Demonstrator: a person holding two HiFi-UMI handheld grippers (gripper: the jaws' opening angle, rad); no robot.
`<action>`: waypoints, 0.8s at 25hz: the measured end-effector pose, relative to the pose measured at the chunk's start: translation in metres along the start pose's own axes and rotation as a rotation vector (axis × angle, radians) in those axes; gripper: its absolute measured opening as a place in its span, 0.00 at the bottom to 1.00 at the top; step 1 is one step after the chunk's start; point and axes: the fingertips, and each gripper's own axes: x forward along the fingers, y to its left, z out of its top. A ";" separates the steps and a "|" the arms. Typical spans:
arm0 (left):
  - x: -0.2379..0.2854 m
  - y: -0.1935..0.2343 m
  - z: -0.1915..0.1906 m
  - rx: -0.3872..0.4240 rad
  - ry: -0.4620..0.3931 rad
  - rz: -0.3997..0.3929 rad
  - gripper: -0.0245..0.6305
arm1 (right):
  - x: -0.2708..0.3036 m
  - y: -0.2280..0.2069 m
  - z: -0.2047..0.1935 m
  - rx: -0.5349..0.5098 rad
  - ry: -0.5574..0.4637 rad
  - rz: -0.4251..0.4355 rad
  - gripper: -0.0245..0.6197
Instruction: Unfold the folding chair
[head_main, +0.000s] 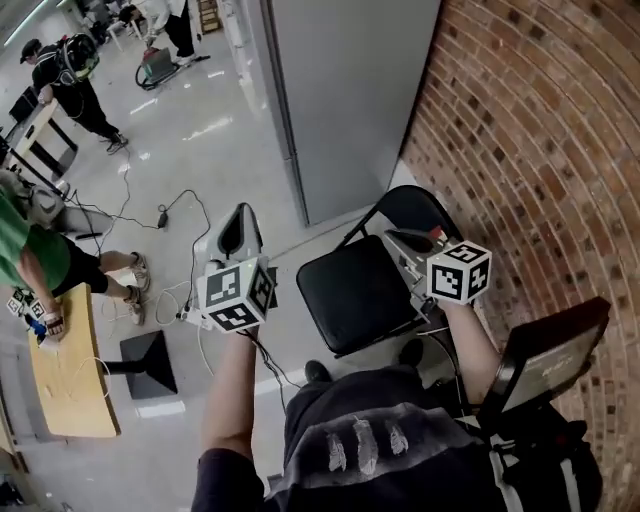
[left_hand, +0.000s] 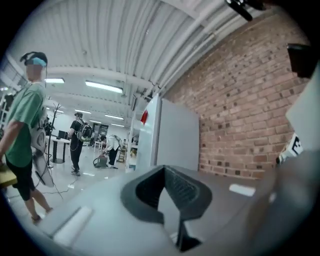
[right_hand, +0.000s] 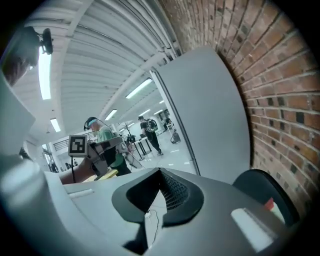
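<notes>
Glossy grey floor (head_main: 200, 120) is filling the upper left of the head view, with a brick wall (head_main: 540, 150) down the right and a grey cabinet (head_main: 350, 100) at top centre. Folding chair (head_main: 360, 295) is standing open at centre right, seat flat, back toward the wall. Left gripper (head_main: 238, 228) is hovering left of the seat and right gripper (head_main: 403, 243) over its right edge, neither touching it. Cables (head_main: 185, 290) are trailing on the floor near the person's feet.

Left gripper view: jaws are pressing together on nothing and pointing across the room at the cabinet and wall; no chair is showing. A bystander in green (left_hand: 22, 130) is standing at the left edge.

Right gripper view: jaws are likewise closed and empty, and the chair's back (right_hand: 265, 192) is peeking in at lower right.

Judging by this, the unfolding is looking done. Risks:
- The right gripper is hanging close to the chair back, so a careless swing could be knocking the chair into the wall.
- The seat may not be fully seated, which I cannot tell, so a bump could be folding it again.
- The cables could be catching a foot.
</notes>
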 end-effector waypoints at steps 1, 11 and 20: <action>-0.003 0.008 0.013 -0.040 -0.029 -0.009 0.04 | 0.008 0.021 0.009 -0.022 -0.015 0.018 0.04; -0.030 0.011 0.014 -0.161 0.029 -0.110 0.04 | 0.022 0.100 0.010 -0.101 -0.003 0.082 0.04; -0.052 -0.036 -0.009 -0.114 0.141 -0.096 0.04 | -0.016 0.079 -0.001 0.003 -0.039 0.178 0.04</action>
